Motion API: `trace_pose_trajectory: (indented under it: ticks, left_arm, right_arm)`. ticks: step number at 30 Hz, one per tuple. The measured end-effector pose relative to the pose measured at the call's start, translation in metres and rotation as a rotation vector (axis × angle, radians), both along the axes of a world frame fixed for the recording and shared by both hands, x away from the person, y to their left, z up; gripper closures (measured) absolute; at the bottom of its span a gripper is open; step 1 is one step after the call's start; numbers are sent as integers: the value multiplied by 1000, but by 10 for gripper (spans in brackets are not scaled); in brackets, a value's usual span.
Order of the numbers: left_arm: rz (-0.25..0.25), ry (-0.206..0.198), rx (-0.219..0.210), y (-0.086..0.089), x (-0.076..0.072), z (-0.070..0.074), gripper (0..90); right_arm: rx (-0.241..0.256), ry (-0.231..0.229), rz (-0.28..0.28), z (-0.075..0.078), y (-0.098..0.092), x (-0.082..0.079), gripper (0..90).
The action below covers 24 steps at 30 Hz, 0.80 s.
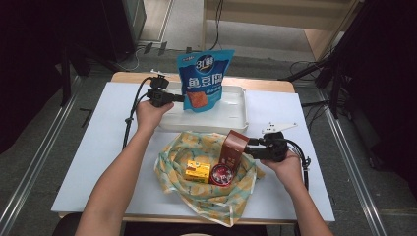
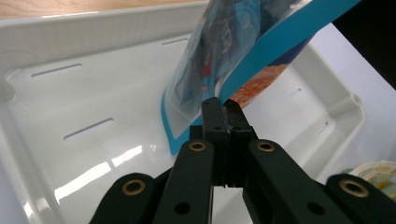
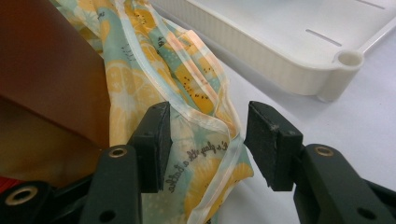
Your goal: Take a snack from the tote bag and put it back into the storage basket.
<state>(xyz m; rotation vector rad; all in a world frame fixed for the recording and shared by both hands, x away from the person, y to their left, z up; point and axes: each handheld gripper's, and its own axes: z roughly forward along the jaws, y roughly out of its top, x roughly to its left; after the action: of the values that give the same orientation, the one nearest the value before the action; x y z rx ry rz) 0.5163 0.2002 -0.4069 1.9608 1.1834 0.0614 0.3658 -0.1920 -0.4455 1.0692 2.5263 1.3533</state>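
Right hand-held gripper [image 3: 205, 144] gapes over cloth [image 3: 196, 93]; left hand-held gripper [image 2: 223, 109] pinches pouch [image 2: 243, 51].

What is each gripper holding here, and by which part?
The left gripper is shut on the blue snack pouch, pinching its lower side edge over the white tray. The right gripper is open beside the brown box, holding nothing.

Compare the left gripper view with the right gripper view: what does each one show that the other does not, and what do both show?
The left gripper view alone has the blue glossy snack pouch, its edge pinched between the shut jaws of the left gripper, held over the tray's inside.

The right gripper view alone has the brown cardboard box and the open right gripper, its jaws standing on either side of a fold of cloth.

Both show the white plastic tray and the yellow lemon-print cloth.
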Motion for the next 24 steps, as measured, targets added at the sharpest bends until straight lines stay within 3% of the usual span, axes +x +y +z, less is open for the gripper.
trace_pose_trajectory:
  ticks: [7,18,24]
  left_arm:
    - [-19,-7,40,-8,10,4,900]
    - [14,-4,3,-2,21,0,900]
    - [-6,-11,26,-1,21,3,900]
  right_arm:
    - [5,-6,-3,1,0,-2,520]
    - [20,-13,-12,3,-2,-8,520]
    - [23,-16,-13,3,-3,-9,520]
